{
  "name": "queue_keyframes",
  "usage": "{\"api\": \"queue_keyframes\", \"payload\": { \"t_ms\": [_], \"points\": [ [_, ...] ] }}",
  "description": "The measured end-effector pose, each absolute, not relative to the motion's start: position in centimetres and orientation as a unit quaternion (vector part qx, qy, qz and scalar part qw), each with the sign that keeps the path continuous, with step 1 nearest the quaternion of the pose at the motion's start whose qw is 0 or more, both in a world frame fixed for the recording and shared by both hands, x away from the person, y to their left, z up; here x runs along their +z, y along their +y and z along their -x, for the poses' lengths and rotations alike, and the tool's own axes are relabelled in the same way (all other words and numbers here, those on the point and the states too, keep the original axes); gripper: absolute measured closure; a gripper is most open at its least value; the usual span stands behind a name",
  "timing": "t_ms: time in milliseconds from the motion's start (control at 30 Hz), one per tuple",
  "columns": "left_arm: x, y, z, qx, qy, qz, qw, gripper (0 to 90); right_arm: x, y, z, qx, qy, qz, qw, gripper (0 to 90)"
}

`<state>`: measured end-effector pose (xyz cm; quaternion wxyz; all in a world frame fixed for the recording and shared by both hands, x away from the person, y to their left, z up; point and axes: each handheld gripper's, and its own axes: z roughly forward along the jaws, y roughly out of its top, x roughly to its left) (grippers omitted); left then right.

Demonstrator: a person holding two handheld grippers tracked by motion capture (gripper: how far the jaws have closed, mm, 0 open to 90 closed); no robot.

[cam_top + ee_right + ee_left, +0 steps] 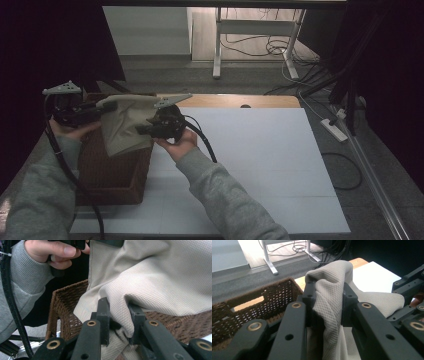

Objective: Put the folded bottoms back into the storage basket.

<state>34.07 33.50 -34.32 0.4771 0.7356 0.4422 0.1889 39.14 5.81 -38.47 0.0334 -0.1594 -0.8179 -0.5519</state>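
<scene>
A beige knitted cloth hangs above a brown wicker basket at the table's left side. My left gripper holds its upper left part, and in the left gripper view the jaws pinch a bunched fold of the cloth. My right gripper grips the cloth's right side; in the right gripper view a fold of the cloth is squeezed between its jaws, with the basket behind and below. The cloth's lower edge droops toward the basket's opening.
A white board covers the table to the right of the basket. Beyond the table's far edge are a desk frame and loose cables on the floor. A power strip lies at the right.
</scene>
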Motion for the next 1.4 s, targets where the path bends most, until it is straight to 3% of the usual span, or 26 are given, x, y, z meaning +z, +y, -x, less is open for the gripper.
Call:
{"api": "queue_keyframes", "payload": {
  "t_ms": [1400],
  "points": [
    [-38.0,38.2,-33.7,0.174,0.495,-0.722,0.451,71.6,-42.0,11.1,-39.2,-0.526,-0.833,0.164,0.058,75.1]
  ]
}}
